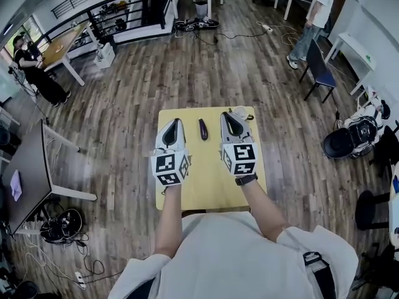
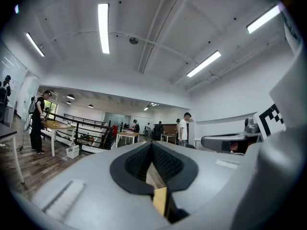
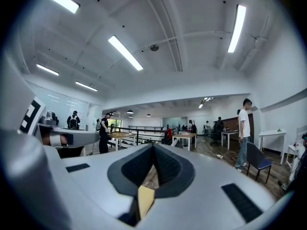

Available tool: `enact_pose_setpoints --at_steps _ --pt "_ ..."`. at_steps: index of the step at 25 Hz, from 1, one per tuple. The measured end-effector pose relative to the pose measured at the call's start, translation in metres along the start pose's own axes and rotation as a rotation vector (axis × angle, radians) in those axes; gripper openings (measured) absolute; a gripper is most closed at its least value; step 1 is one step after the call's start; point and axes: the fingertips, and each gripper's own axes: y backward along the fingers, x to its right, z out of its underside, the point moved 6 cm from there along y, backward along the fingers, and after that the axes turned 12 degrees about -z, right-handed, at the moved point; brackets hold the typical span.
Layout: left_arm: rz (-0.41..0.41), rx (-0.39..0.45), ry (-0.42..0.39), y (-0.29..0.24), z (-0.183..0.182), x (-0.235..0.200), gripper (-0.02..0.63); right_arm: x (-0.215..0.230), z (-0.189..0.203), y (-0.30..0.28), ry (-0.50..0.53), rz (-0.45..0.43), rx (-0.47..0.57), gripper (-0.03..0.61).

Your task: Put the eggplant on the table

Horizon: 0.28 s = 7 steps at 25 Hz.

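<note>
Eggplant: The eggplant [image 1: 203,129] lies flat on the yellow table [image 1: 212,185], near the far edge. It sits between the two grippers and touches neither one.
Left gripper: The left gripper [image 1: 174,123] has its jaws closed together. Nothing is in them.
Right gripper: The right gripper [image 1: 228,116] has its jaws pressed together too. It holds nothing.
Job: The eggplant is on the table already, so I think the job looks done.
Doing it well: The best thing now is to keep both grippers clear of the eggplant. A bump could roll it toward the far edge. If it needs another move, open the jaws wide first. Then grab it across the middle and squeeze softly.
Eggplant look: It is long, thin and dark purple, almost black. The skin looks smooth and a bit shiny. I think it could slip in a grip.
Table look: The top is flat, plain and yellow, with square corners. It looks hard and smooth.
Gripper look: Each gripper is a grey shell that gets pointy at the tip. The pads inside are black with little bumps. Each one has a cube [image 1: 169,167] with black and white squares on it.
Other thing: A small pale round thing [image 1: 239,112] sits at the far right of the table. It is just beside the right gripper's tip. I cannot tell what it is.
Floor: The floor [image 1: 124,104] is dark wood planks.
</note>
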Motion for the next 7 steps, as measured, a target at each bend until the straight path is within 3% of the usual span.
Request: enact_pose_setpoints --at_steps 7 --pt "-0.021 0.011 -0.021 0.046 0.011 0.026 0.006 -0.010 0.015 0.053 -0.020 0.001 -0.044 0.010"
